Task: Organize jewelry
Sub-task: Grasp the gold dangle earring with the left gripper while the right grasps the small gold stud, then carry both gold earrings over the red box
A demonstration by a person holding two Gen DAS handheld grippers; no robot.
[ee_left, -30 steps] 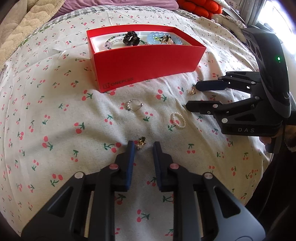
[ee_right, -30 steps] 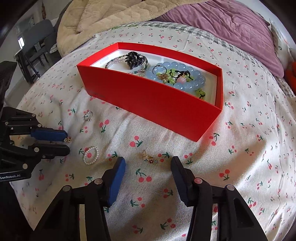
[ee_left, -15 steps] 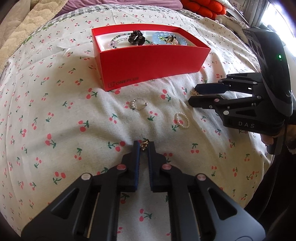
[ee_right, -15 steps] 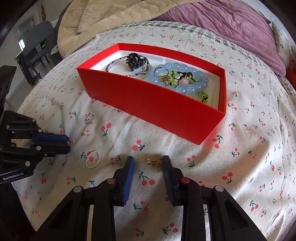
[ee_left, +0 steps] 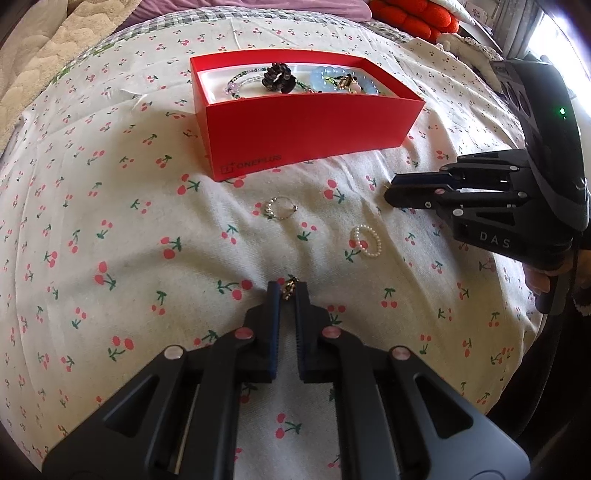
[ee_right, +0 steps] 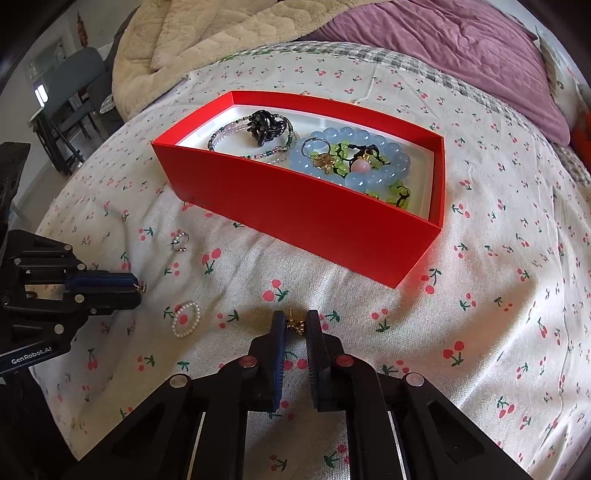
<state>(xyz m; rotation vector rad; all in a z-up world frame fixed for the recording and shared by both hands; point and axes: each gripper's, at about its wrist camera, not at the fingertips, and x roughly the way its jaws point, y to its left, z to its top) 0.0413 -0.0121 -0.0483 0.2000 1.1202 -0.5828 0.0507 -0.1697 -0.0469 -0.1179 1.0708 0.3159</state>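
Left wrist view: left gripper (ee_left: pixel 287 290) closed narrowly on a small gold earring (ee_left: pixel 289 288) at the cherry-print bedspread (ee_left: pixel 110 229); its jaws have just been closing; the right gripper (ee_left: pixel 388 192) enters from the right edge, pressed nearly together, with only a gold speck at its tip. Right wrist view alone shows what that gripper pinches: a second gold earring (ee_right: pixel 295 325) between its pads, the jaws having just narrowed onto it; here the left gripper (ee_right: pixel 138 290) appears at the left edge. The red box (ee_right: pixel 295 218) lies beyond both tools, its interior fully legible only in this view: a blue bead bracelet (ee_right: pixel 388 162), a black ornament (ee_right: pixel 264 125) and a slim beaded strand (ee_right: pixel 229 133). Loose on the cloth between grippers and box: a pearl ring (ee_left: pixel 366 242) and a thin wire ring (ee_left: pixel 281 208), both apart from the jaws; bare cloth lies between tools and box; a beige quilt (ee_right: pixel 207 33) and purple blanket (ee_right: pixel 461 44) lie behind the box.
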